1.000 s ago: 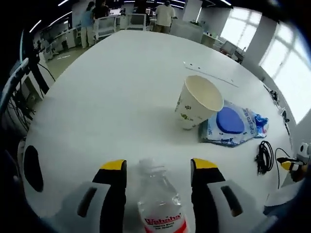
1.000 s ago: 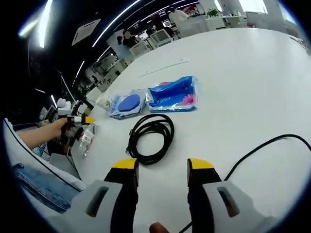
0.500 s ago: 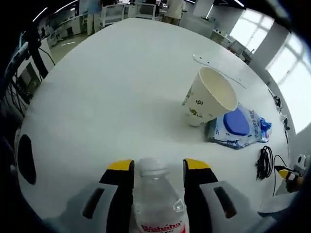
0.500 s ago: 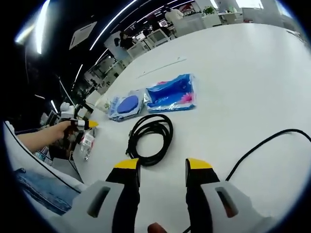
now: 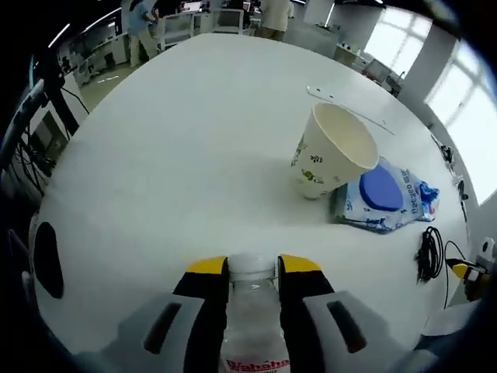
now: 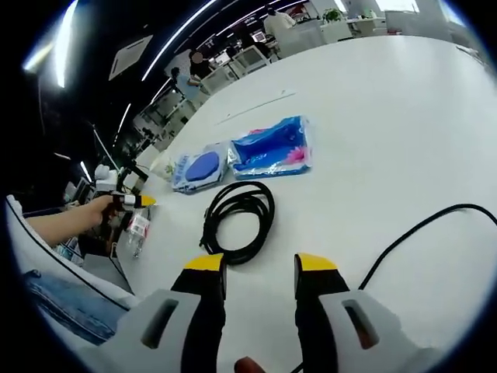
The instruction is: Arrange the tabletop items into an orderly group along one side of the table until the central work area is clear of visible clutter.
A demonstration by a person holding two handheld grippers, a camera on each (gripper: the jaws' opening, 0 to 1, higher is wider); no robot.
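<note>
Water bottle (image 5: 250, 326) sits pinched at its neck between the jaws of my left gripper (image 5: 252, 268), near the counter (image 5: 171, 148) edge, so I judge I can carry it toward the paper cup (image 5: 330, 151) and blue packet (image 5: 384, 194). My right gripper (image 6: 252, 264) hangs with jaws spread and empty over the coiled black cable (image 6: 241, 221); its view adds a second blue packet (image 6: 272, 148).

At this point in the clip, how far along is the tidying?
Early. Nothing looks grouped yet. In hand: the left tool is shut on the water bottle at its neck. Left: the paper cup, the blue-lidded packet, the blue pouch and the coiled black cable lie spread over the white table. The right tool is open, holding nothing.
</note>
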